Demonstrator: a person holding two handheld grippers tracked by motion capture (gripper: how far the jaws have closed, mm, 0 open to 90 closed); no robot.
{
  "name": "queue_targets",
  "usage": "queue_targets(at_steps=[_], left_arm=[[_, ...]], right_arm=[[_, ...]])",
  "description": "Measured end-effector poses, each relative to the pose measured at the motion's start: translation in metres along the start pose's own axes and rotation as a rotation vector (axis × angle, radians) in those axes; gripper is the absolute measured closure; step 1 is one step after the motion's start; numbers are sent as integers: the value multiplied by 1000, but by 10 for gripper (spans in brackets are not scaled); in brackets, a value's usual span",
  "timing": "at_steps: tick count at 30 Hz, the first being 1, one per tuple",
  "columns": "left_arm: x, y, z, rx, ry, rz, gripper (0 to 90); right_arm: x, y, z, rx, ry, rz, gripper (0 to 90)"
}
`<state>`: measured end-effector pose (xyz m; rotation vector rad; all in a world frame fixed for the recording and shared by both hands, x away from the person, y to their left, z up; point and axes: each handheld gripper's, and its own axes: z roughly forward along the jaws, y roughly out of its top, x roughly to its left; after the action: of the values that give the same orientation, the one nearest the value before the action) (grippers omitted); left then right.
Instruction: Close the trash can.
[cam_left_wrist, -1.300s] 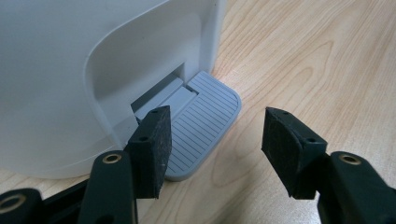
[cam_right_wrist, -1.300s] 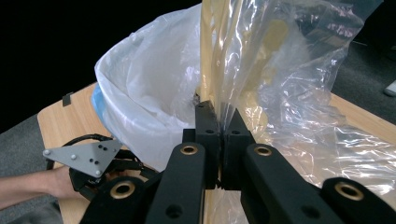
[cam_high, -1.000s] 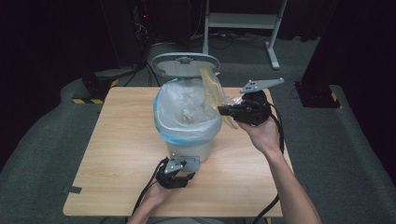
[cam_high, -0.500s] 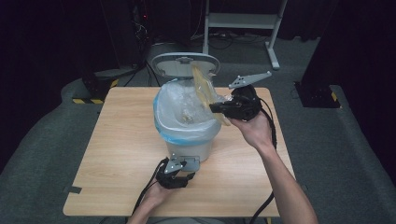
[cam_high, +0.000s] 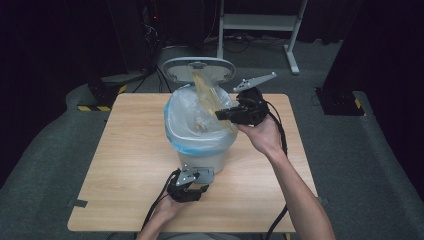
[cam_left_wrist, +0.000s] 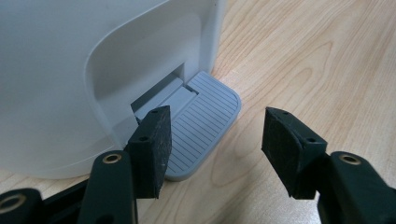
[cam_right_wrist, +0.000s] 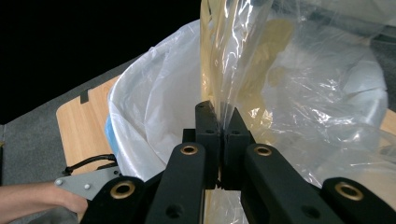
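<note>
Right tongs (cam_right_wrist: 223, 122) clamped on yellowish plastic bag (cam_high: 207, 92) over lined bin (cam_high: 200, 150); left tongs (cam_left_wrist: 215, 140) gaping, empty, straddling pedal (cam_left_wrist: 205, 121) on counter (cam_high: 125, 165).

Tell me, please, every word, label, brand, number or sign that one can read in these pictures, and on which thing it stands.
None: no readable text on the white bin, its grey pedal, the yellowish plastic wrapper or the wooden table.
</note>
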<state>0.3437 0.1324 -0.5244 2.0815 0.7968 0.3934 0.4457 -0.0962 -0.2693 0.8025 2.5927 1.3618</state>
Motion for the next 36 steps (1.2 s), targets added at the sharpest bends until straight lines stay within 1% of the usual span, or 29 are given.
queue_targets(at_steps=[4,5,9,12,15,25,28,36], left_arm=[[0,0,0,0,1,1,425],[0,0,0,-1,2,1,424],[-1,0,0,-1,5,4,424],[-1,0,0,0,5,5,424],[-1,0,0,1,7,8,424],[-1,0,0,-2,7,5,424],[-1,0,0,1,8,9,424],[-1,0,0,0,6,8,424]], right_arm=[[-1,2,5,12,7,1,886],[0,3,9,21,10,1,886],[-1,7,17,32,15,1,886],[-1,8,20,38,17,6,886],[-2,10,28,50,13,8,885],[-7,7,44,78,17,26,885],[-7,7,47,88,18,22,885],[-5,7,58,145,4,10,885]])
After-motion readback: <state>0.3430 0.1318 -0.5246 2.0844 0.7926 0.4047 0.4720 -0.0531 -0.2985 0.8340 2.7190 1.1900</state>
